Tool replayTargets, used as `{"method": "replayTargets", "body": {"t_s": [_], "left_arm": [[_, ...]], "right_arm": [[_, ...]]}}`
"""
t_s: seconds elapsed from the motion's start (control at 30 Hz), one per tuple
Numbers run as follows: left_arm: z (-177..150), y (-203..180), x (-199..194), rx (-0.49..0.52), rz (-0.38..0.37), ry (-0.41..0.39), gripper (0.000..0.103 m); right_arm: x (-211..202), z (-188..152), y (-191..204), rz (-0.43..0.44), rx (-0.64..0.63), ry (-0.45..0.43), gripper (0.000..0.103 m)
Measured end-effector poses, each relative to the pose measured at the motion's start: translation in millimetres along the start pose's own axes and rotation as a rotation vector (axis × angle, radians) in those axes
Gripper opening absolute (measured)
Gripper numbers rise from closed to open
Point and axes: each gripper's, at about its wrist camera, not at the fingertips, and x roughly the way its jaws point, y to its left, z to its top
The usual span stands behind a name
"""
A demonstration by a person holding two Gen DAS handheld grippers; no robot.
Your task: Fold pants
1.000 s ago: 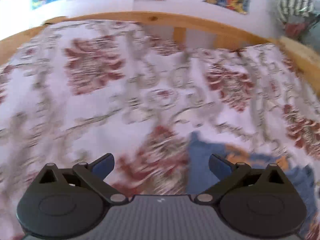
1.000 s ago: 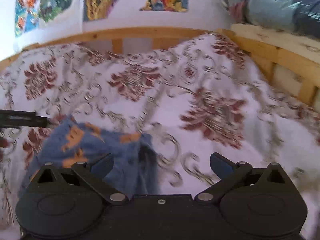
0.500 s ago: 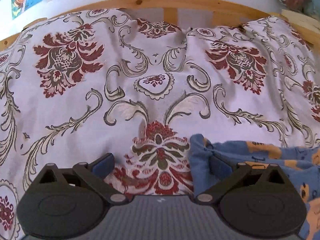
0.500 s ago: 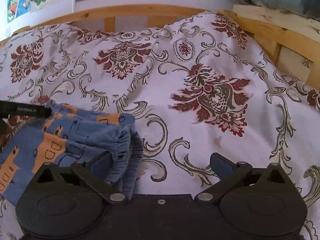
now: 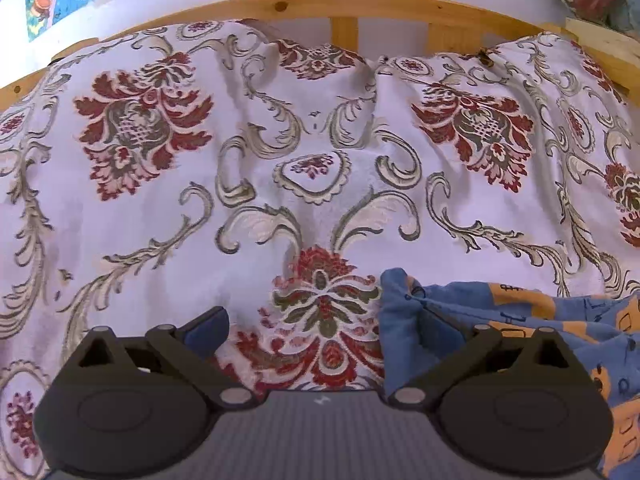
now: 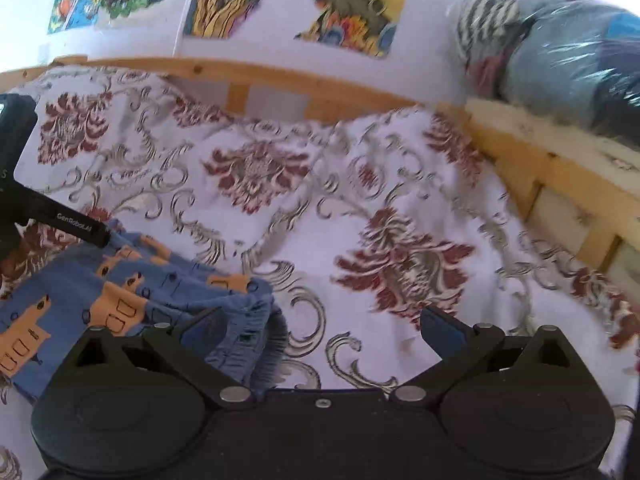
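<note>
I'm working over a bed spread with a white damask bedspread (image 5: 320, 208), red medallions and olive scrolls all over it, boxed in by a pine bed frame (image 5: 344, 4).

Nearest to me in the left wrist view, my left gripper (image 5: 322, 330) has its jaws spread wide and nothing between them; its right finger (image 5: 436, 330) lies against or just over the corner of the pants (image 5: 520, 320), which sit at about 4 o'clock. In the right wrist view my right gripper (image 6: 320, 328) is likewise wide apart and empty, with the pants at 8 o'clock and their gathered elastic waistband (image 6: 248, 320) just ahead of its left finger (image 6: 204, 328).

The pants are small blue knit ones with orange prints, so I judge them light, limp and non-slippery; they will sag and bunch unless I take both ends of an edge. The waistband hem and the opposite corner look like the sound places to pinch.

They are rumpled, so I can't fully tell the leg direction, but the long axis seems to run left to right between my two grippers, waistband toward the right one.

Farther off, colourful posters (image 6: 248, 0) hang on the wall at 12 o'clock, and plastic-wrapped bedding (image 6: 560, 60) sits at 2 o'clock.
</note>
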Motion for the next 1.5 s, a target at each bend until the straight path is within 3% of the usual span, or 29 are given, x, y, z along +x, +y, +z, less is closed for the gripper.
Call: {"method": "replayTargets", "body": {"t_s": [0.17,0.33,0.43,0.53,0.6,0.73,0.9,1.03,1.13,1.23,1.37,1.5], "left_arm": [[2.0,17.0,-20.2,-0.044,0.042,0.043,0.103],[-6.5,43.3,-49.2,-0.144,-0.006,0.087,0.103],[-15.8,46.5,-65.3,-0.153,-0.040,0.104,0.103],[-29.9,36.2,-79.8,-0.126,-0.071,0.121,0.103],[-42.4,25.5,-84.5,-0.092,-0.084,0.143,0.103],[-72.4,7.9,-85.3,-0.001,-0.041,0.174,0.103],[-75.5,6.1,-101.9,0.057,0.028,0.164,0.103],[-73.8,19.8,-110.3,0.051,0.022,0.224,0.103],[-69.5,27.2,-109.6,0.105,0.042,0.291,0.103],[-56.5,29.9,-108.7,0.185,-0.012,0.287,0.103],[-36.2,31.8,-101.9,0.151,-0.195,0.209,0.103],[-32.1,30.3,-79.9,0.119,-0.346,0.142,0.103]], "right_arm": [[-9.9,1.4,-10.1,0.003,0.080,-0.043,0.102],[-10.8,0.6,-9.1,0.022,0.094,-0.033,0.102],[-16.1,-1.1,-6.2,0.058,0.100,-0.026,0.102],[-17.4,-3.9,1.9,0.103,0.077,0.020,0.102],[-12.8,-10.0,10.2,0.096,0.046,0.096,0.102],[-1.7,-24.7,18.4,0.083,-0.012,0.253,0.102],[-17.6,-23.9,7.8,0.097,0.047,0.200,0.102],[-21.7,-17.0,-7.2,0.139,0.132,0.180,0.102],[-15.5,-11.9,-26.4,0.215,0.234,0.190,0.102],[-2.5,-9.9,-44.5,0.344,0.293,0.197,0.102],[26.4,-13.1,-66.6,0.557,0.452,0.221,0.102],[47.6,-12.8,-71.9,0.638,0.461,0.244,0.102]]}}
